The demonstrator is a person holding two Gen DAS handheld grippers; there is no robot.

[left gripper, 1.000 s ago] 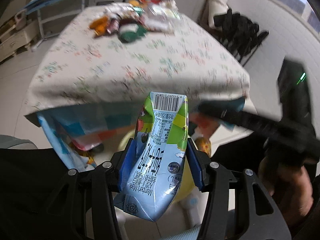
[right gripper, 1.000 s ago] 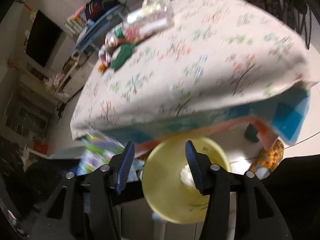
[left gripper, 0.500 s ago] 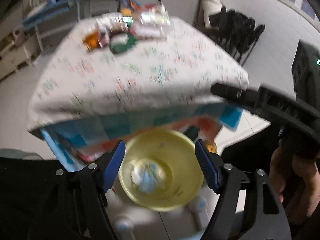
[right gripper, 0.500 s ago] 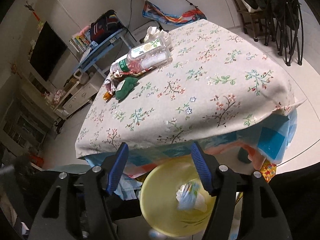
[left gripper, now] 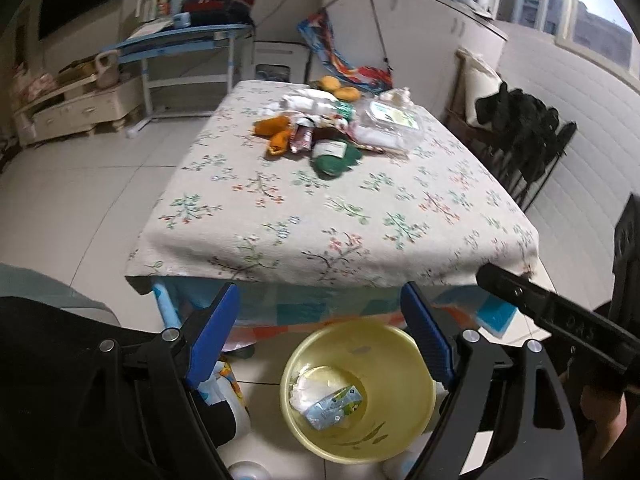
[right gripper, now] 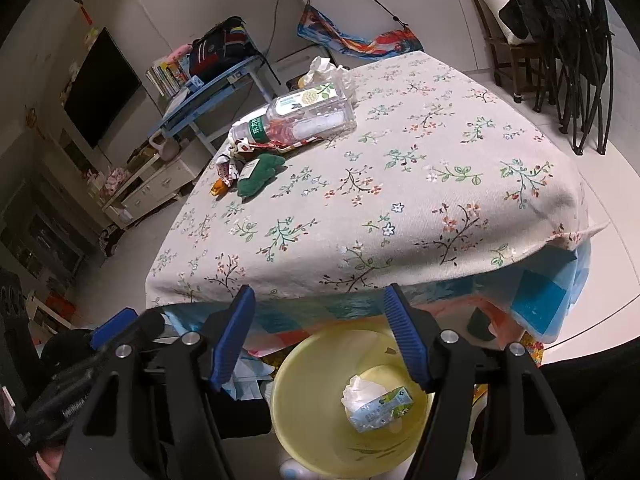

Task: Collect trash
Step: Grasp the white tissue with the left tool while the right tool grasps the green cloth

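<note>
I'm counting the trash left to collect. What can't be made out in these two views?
- Pile on the table, left view: items overlap and are small, so no count.
- Same pile, right view: the bottle hides what lies behind it.
- Bin bottom, both views: carton and tissue cover anything beneath.
- Under the table: the cloth's overhang hides the floor there.

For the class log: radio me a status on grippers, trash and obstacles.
Left gripper opening, empty; right gripper open, empty. Carton in yellow bin. More trash on table. Nothing blocking.
</note>
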